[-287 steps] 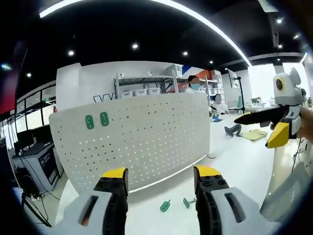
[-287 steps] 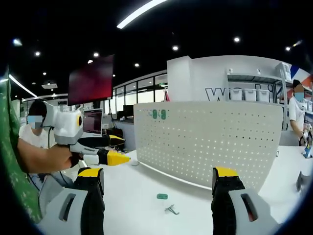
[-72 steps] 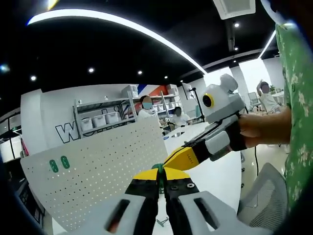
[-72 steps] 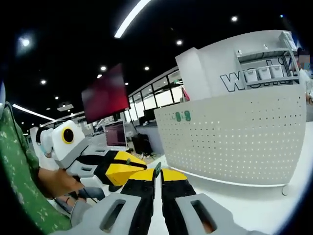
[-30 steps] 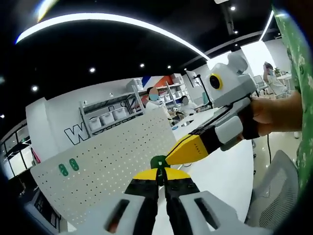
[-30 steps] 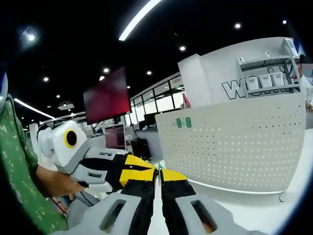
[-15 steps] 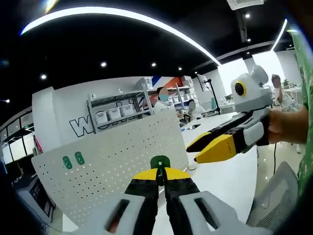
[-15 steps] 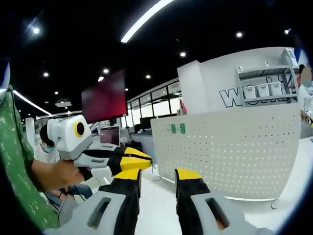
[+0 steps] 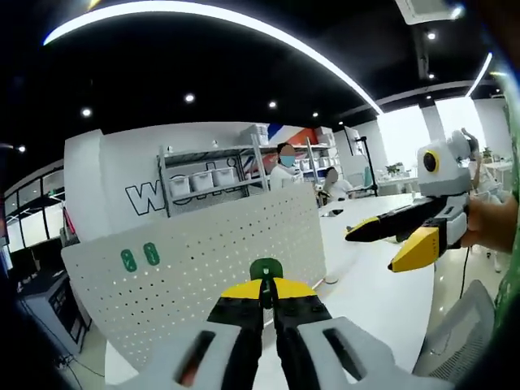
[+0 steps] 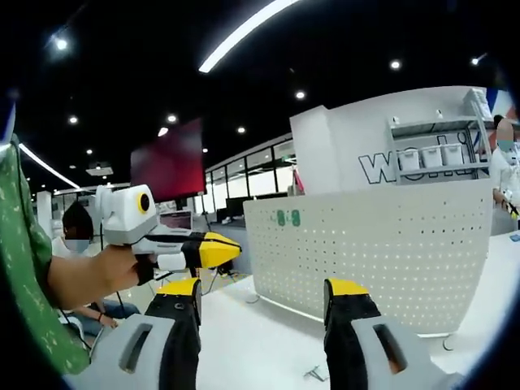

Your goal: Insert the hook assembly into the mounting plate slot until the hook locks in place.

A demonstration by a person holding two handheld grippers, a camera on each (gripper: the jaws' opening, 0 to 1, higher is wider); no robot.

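- Left gripper view: the left gripper (image 9: pixel 266 286) has its fingers (image 9: pixel 244 291) together, clamped on a green hook (image 9: pixel 266 270) that sticks up just past the tips. Behind it a white pegboard (image 9: pixel 211 268) stands upright on the white surface (image 9: pixel 370 301), with two green hooks (image 9: pixel 140 257) near its upper left. The right gripper (image 9: pixel 390 244) hangs at the right, fingers apart.
- Right gripper view: the right gripper (image 10: pixel 264 294) has its fingers (image 10: pixel 347 289) wide apart, holding nothing. A small metal part (image 10: pixel 317 373) lies on the surface between them.

Both views look forward over the white table at the upright pegboard (image 9: pixel 207 264) (image 10: pixel 366 252), each from a little way off.
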